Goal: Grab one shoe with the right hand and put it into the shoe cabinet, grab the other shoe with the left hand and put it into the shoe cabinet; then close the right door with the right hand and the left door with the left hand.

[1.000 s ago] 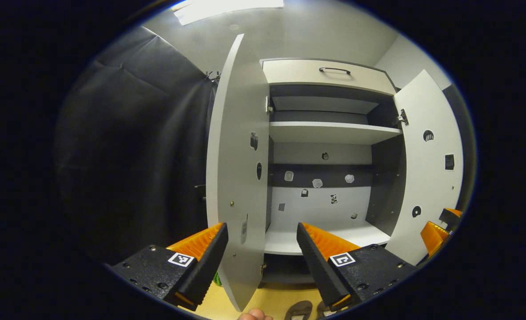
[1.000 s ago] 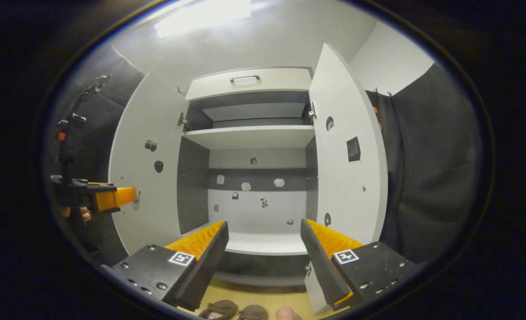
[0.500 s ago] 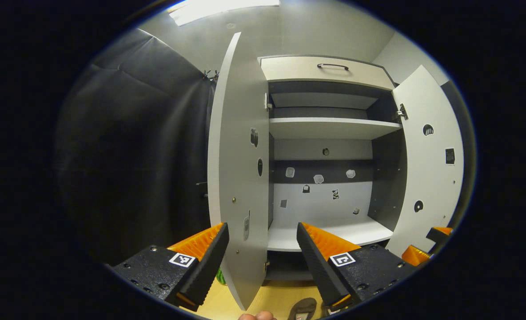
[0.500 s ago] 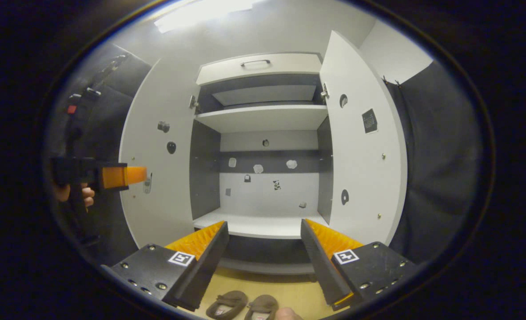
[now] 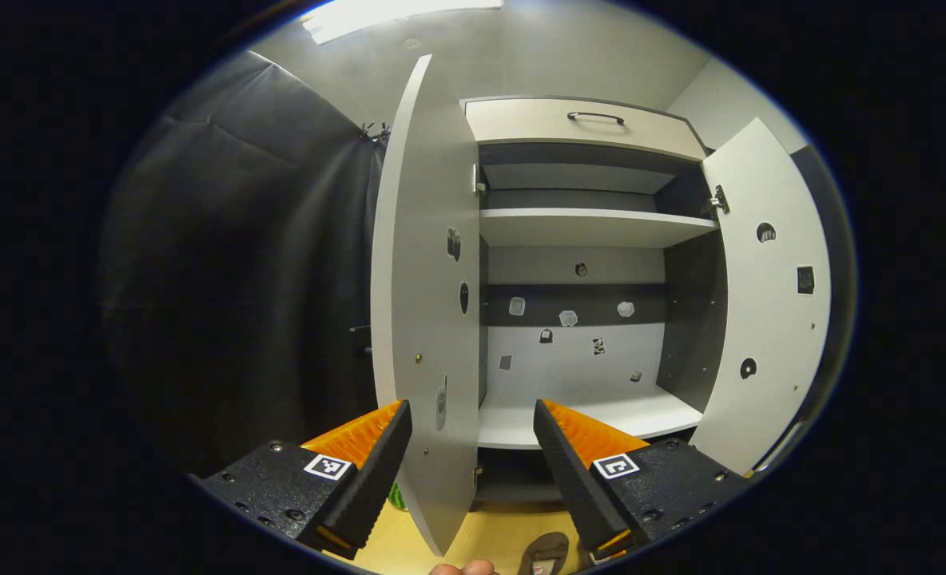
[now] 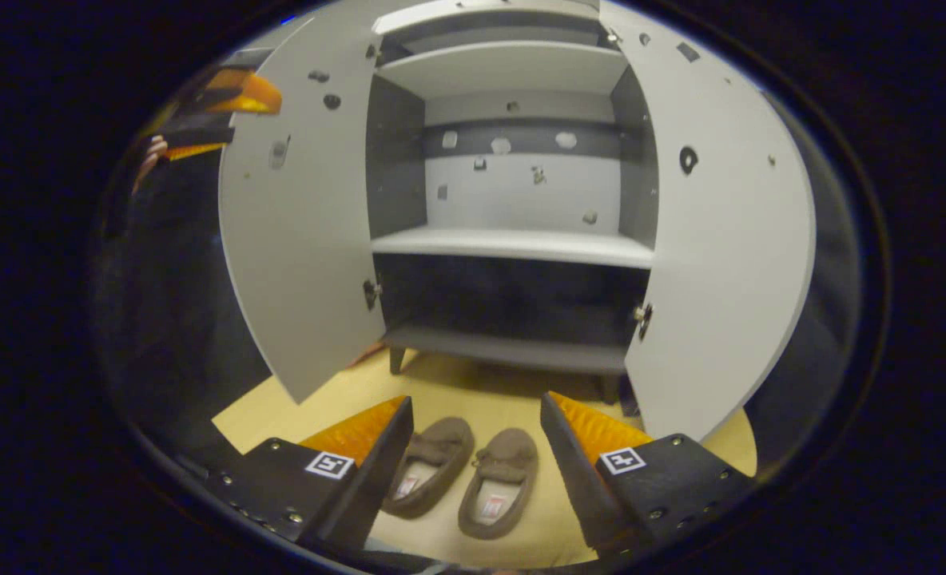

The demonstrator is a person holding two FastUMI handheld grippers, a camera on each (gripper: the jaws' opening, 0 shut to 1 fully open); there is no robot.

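Note:
Two brown slippers lie side by side on the yellow floor in the right gripper view: the left shoe (image 6: pixel 433 471) and the right shoe (image 6: pixel 501 483). My right gripper (image 6: pixel 477 443) hovers open above them, with both shoes showing between its fingers. The white shoe cabinet (image 6: pixel 513 243) stands just beyond with both doors wide open. In the left gripper view my left gripper (image 5: pixel 473 447) is open and held higher, straddling the edge of the left door (image 5: pixel 425 303). One shoe (image 5: pixel 545 551) peeks in at the bottom edge. The left gripper (image 6: pixel 217 104) also appears far off at upper left in the right gripper view.
The right door (image 6: pixel 721 231) stands open at the right. The cabinet holds a bare white shelf (image 5: pixel 593 415), an upper shelf (image 5: pixel 593 228) and a drawer with a handle (image 5: pixel 597 118) on top. Black cloth (image 5: pixel 241 279) hangs left of the cabinet. A fingertip (image 5: pixel 461 569) shows at the bottom.
The right gripper has tilted down and dropped toward the floor, so the two shoes now lie between its fingers. The left gripper has barely moved.

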